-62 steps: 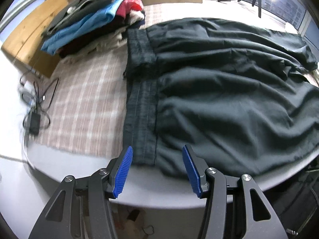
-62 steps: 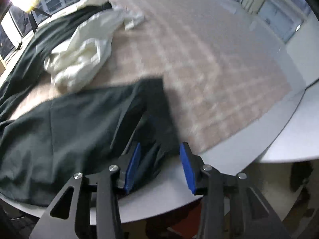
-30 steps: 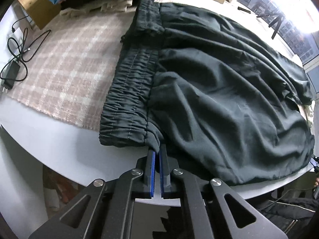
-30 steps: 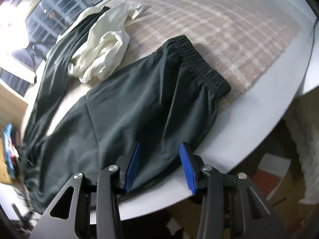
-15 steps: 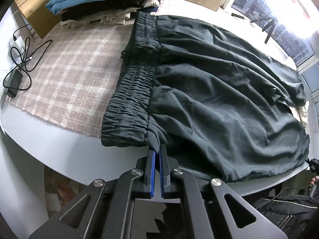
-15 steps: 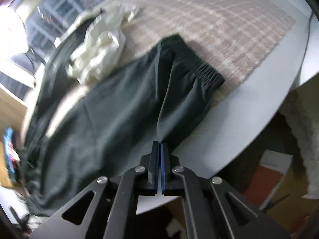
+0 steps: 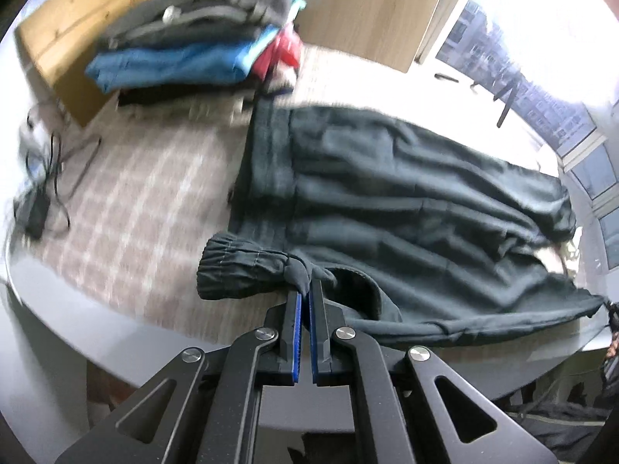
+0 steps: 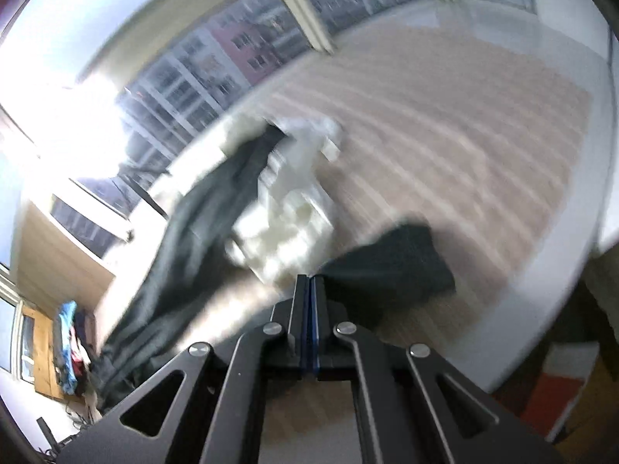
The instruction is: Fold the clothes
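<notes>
1. The left tongs (image 7: 304,294) are clenched on a bunched fold at the elastic waistband of the dark trousers (image 7: 406,208), and that corner hangs lifted clear of the checked cloth (image 7: 127,208) below.
2. The rest of the trousers lies spread across the round worktop (image 7: 77,332), legs running away toward the window side.
3. Behind the waistband sits a stack of folded clothes (image 7: 193,50), grey on top, blue beneath, red peeking out at the side.
4. A black cable and adapter (image 7: 38,208) lie at the cloth's left edge.
5. Over in the right wrist view, heavily blurred, the right tongs (image 8: 310,290) are pinched tight on the trousers' far end (image 8: 394,266), raised off the worktop.
6. A cream garment (image 8: 286,208) lies crumpled just beyond the tongs, beside the dark fabric.
</notes>
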